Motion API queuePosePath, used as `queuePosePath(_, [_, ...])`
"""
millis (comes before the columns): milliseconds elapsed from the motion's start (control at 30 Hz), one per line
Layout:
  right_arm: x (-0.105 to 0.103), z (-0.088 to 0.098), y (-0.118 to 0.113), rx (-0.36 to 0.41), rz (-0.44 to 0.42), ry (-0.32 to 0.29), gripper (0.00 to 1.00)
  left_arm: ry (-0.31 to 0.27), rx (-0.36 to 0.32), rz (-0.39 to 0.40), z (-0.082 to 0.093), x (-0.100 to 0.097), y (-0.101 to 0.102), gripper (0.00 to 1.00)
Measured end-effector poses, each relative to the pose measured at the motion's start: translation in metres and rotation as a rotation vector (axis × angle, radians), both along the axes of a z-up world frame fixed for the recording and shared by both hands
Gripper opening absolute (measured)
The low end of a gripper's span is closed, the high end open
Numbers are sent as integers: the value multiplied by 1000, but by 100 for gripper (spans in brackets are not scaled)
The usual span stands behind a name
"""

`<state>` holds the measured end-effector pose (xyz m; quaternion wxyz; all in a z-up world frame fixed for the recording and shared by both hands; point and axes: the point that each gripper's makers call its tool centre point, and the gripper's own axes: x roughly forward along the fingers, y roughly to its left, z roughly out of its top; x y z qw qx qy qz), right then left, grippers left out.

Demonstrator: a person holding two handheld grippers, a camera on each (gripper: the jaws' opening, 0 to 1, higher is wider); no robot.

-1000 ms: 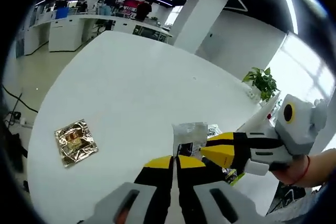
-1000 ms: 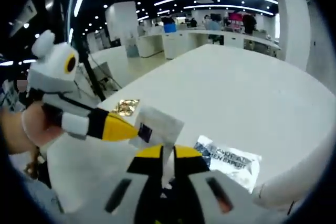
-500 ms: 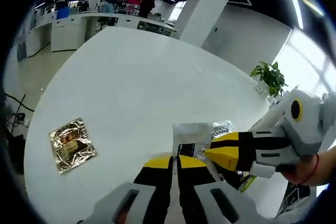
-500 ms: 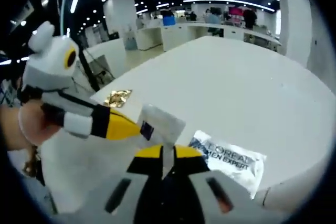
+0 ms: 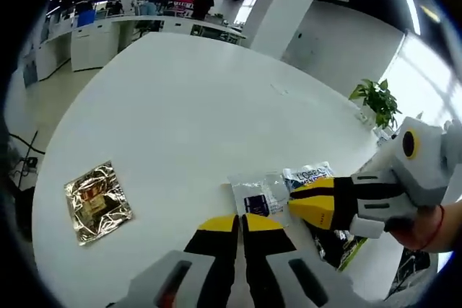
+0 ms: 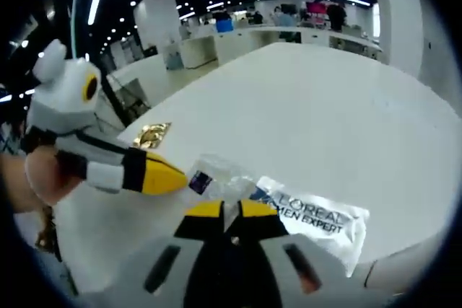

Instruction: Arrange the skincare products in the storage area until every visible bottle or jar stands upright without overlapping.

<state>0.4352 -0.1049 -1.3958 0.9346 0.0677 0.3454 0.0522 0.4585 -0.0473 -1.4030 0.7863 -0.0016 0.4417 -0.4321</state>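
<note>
Your left gripper (image 5: pixel 240 223) has its jaws closed on nothing. The clear sachet (image 5: pixel 258 194) lies just past them on the white table (image 5: pixel 180 106). Your right gripper (image 6: pixel 224 210) pinches that sachet's edge. A L'Oreal sachet (image 6: pixel 314 214) lies just beside it, and a gold foil sachet (image 5: pixel 94 200) lies well apart.

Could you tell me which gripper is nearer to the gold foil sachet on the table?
Left. The left gripper is beside the clear sachet, with the gold foil sachet off on its side. The right gripper is on the clear sachet's far side.
</note>
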Motion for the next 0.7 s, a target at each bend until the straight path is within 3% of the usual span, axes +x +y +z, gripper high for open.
queuePosePath(533, [3,-3,5,-24,25,-5,7,-13,-3,-13,-2,-4,-2,3])
queuePosePath(700, [4,-4,6,-77,48,-10,6,-22,-11,-13,-2,-5,-1,3])
